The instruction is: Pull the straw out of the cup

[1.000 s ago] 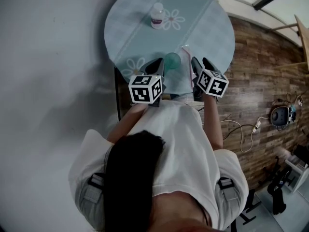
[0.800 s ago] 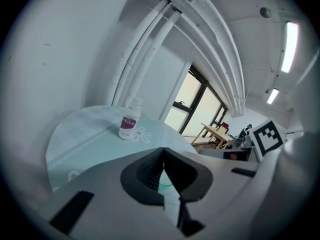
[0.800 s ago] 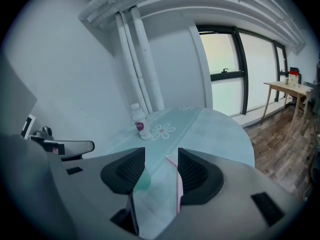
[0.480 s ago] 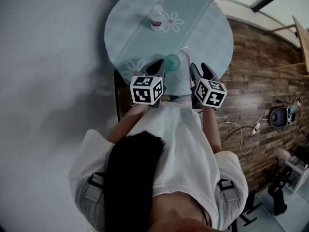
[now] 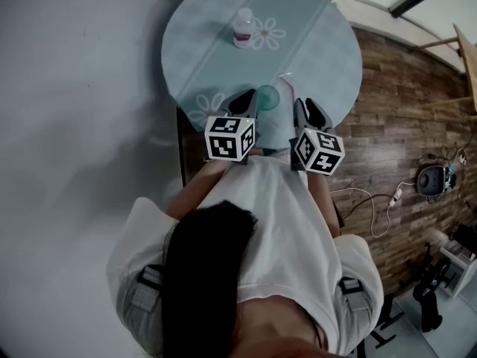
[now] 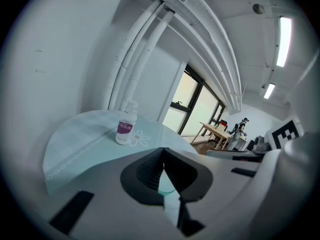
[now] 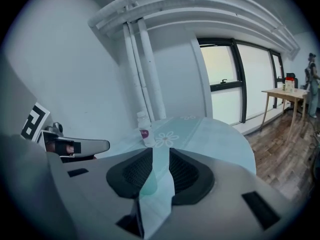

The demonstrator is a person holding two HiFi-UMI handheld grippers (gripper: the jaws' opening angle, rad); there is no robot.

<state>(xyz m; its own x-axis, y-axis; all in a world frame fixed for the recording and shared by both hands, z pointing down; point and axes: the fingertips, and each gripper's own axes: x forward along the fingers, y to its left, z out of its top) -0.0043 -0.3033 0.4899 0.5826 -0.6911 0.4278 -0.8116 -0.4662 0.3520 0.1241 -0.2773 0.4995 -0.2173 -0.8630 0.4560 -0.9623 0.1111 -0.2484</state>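
A translucent green cup (image 5: 268,95) stands near the front edge of the round table (image 5: 201,43), with a thin pale straw (image 5: 286,80) leaning out of its right side. My left gripper (image 5: 250,95) is against the cup's left side. In the left gripper view its jaws (image 6: 163,156) are closed to a sliver with the teal cup (image 6: 162,181) wall in it. My right gripper (image 5: 307,104) sits just right of the cup, near the straw, and its jaws are closing. The right gripper view (image 7: 161,154) shows only cloth and the cup's edge (image 7: 145,188) in the gap, no straw.
A small plastic bottle with a purple label (image 5: 242,26) stands at the far side of the table, also seen in the gripper views as the bottle (image 6: 125,126) and the bottle (image 7: 145,129). A wooden floor with cables lies to the right, and white pipes run up the wall behind.
My right gripper has drawn back toward the person and slightly left, and its jaws look narrower. The left gripper and the cup have stayed put.
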